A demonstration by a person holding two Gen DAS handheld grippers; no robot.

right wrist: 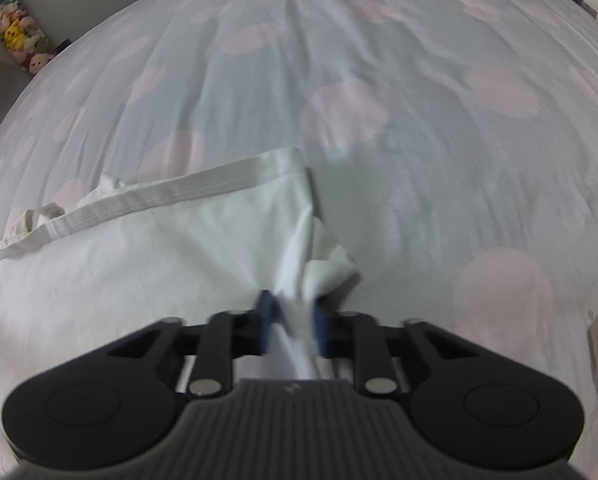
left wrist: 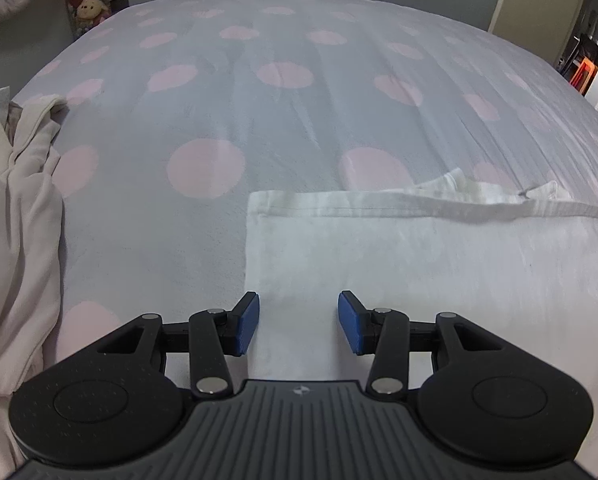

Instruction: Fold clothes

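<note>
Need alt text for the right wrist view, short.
Right gripper shut on a bunched edge of a white garment, which lies spread on a grey bedsheet with pink dots. Plush toys stand far left.

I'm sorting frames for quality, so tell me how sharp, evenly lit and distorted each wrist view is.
Left wrist view: sharp, flat soft light, no glare; fisheye bulges the dotted bedspread into a dome, and the open left claw sits crisp over the white garment. Right wrist view: motion blur smears the bedspread and the right claw, shut on bunched white cloth; same bulge, dark corners.
</note>
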